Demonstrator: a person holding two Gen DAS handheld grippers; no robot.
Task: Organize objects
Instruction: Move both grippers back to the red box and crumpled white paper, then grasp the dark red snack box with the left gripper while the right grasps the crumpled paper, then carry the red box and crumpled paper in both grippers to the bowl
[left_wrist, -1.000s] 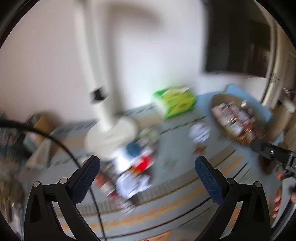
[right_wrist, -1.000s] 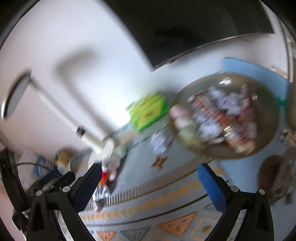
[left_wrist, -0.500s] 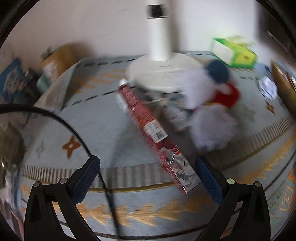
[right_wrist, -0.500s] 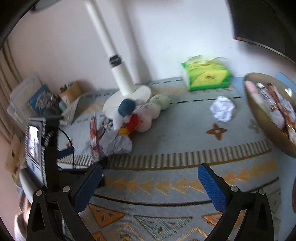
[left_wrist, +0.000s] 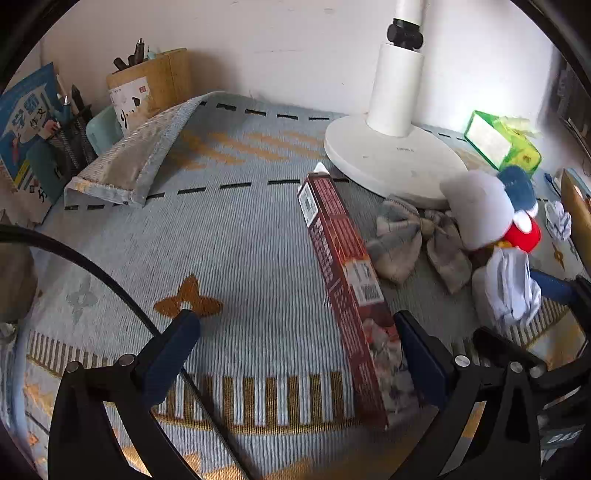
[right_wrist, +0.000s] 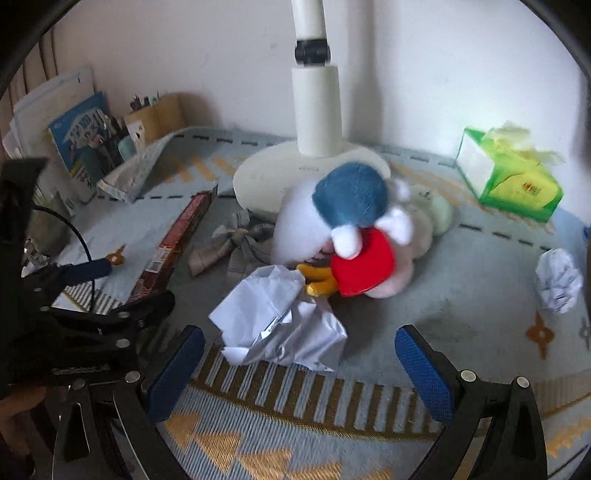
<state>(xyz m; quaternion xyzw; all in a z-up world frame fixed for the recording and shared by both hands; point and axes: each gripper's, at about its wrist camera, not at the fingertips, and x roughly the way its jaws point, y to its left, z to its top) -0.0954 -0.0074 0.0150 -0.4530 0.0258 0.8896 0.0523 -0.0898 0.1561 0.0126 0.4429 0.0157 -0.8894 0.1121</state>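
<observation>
A long dark-red box (left_wrist: 345, 288) stands on its edge on the patterned cloth, its near end between the open fingers of my left gripper (left_wrist: 299, 354), close to the right pad. The box (right_wrist: 173, 243) also shows at the left of the right wrist view. My right gripper (right_wrist: 301, 369) is open just in front of a crumpled white paper (right_wrist: 280, 321). Behind the paper lies a plush toy (right_wrist: 351, 229) with a blue cap and red part. A grey checked cloth (left_wrist: 410, 240) lies between box and toy.
A white lamp base (left_wrist: 391, 155) stands at the back by the wall. A green tissue box (right_wrist: 509, 177) sits at the right, a paper ball (right_wrist: 557, 280) near it. Pen holders and books (left_wrist: 33, 125) line the left edge. The cloth's corner (left_wrist: 140, 158) is folded up.
Both views swung from the basket and tissue box at the right to the pile by the lamp. The left gripper has closed in on the red box, the right on the crumpled paper.
</observation>
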